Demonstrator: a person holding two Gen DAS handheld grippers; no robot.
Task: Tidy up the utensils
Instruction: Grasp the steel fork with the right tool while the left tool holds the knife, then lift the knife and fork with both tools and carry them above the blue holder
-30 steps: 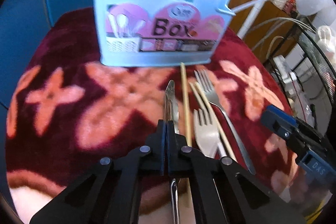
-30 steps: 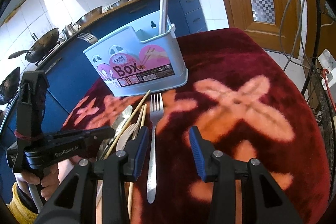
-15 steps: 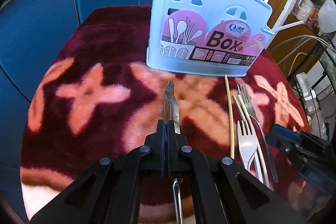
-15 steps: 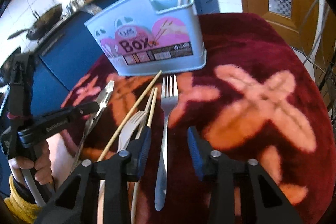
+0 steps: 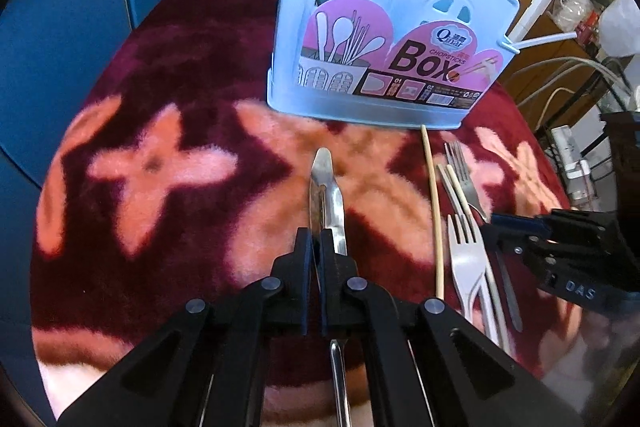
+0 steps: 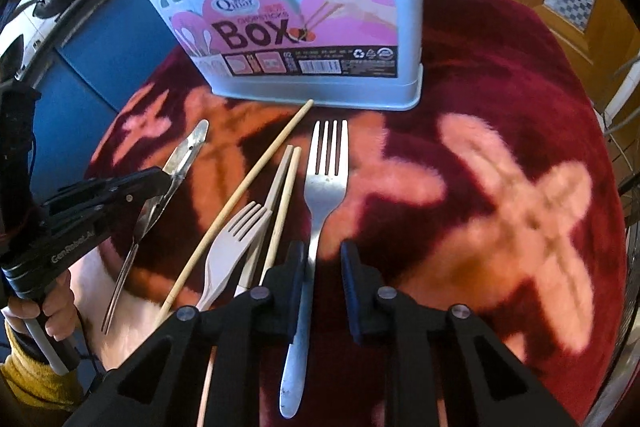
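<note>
So the left tongs (image 5: 316,247) are clamped shut on a metal spoon (image 5: 326,183), held edge-on by its neck with the bowl poking out ahead and the handle trailing back under them, lifted off the fuzzy red cloth (image 5: 160,131) on the tabletop. The blue chopsticks box (image 5: 384,39) stands ahead and a bit to the right of those tongs, with a couple of sticks already in its far compartment. The right tongs (image 6: 322,267) are open and straddle the handle of a steel fork (image 6: 322,187), nothing pinched yet. Just left of them lie a pale plastic fork (image 6: 236,247) and loose chopsticks (image 6: 256,179). My worry: the spoon is gripped on a thin, slick bit, so it could swivel or slip on the way to the box. Also the right tongs sit so close to the chopsticks that closing might snag one along with the fork.
</note>
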